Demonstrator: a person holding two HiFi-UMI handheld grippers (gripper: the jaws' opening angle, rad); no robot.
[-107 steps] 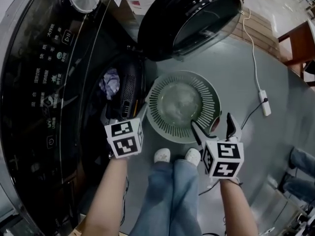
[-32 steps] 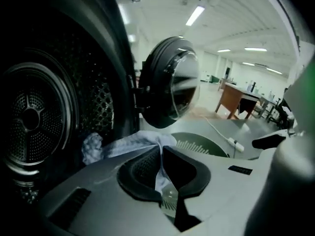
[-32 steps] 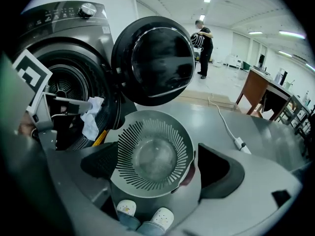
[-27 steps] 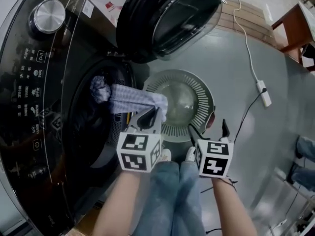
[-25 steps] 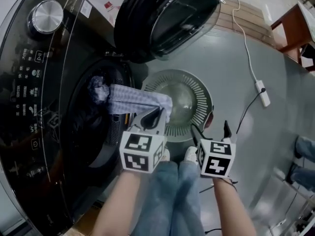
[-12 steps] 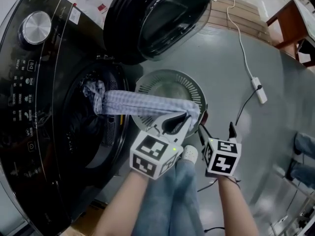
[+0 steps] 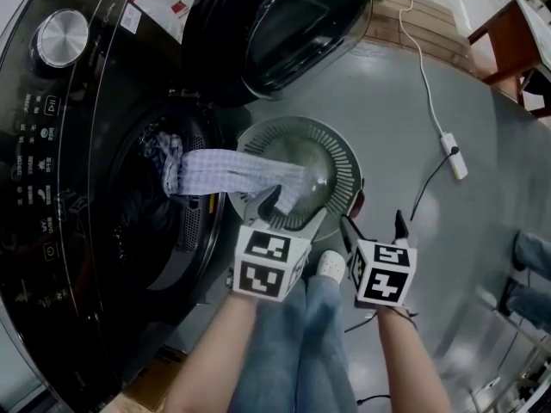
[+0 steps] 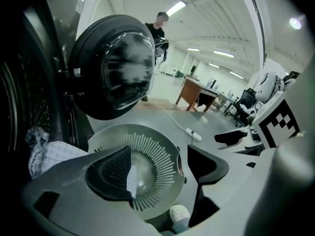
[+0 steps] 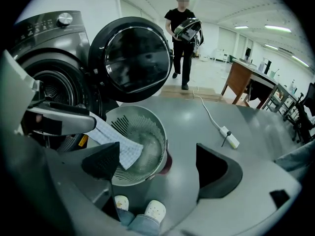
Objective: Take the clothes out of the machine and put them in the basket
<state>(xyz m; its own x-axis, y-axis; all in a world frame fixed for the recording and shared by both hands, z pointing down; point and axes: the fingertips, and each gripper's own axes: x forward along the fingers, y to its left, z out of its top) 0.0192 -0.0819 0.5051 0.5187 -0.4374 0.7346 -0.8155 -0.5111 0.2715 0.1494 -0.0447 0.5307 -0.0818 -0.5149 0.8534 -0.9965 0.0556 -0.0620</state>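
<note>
- We stand on a smooth grey floor (image 7: pixel 482 256) in a large, bright hall. A white power strip (image 7: pixel 454 156) lies well apart on it.
- The left hand-held gripper (image 7: pixel 291 213) hangs over the near rim of the basket (image 7: pixel 340 157). Its jaws have just been opening and now stand apart. The free end of the checked cloth (image 7: pixel 232 172) lies just beside one pad, but nothing presses it.
- The right hand-held gripper (image 7: pixel 373 226) is just beside the left one, near the basket rim. Its jaws stand apart with nothing between them.
- The cloth is thin, limp and woven, with pale checks. Its long axis runs from the left gripper away to the left. The near end rests in the basket bowl and the far end is bunched in the drum mouth, so the cloth bridges the two.
- The basket is round, of pale green plastic, with slotted ribs around a smooth bowl. It stands on the floor just beside the washing machine (image 7: pixel 77 188), below the open door (image 7: pixel 293 24).
- The machine front is glossy black and the drum is dark and perforated.
- We judge that the left gripper is the nearer one. It should take the cloth closer to the drum and draw it along this axis.
</note>
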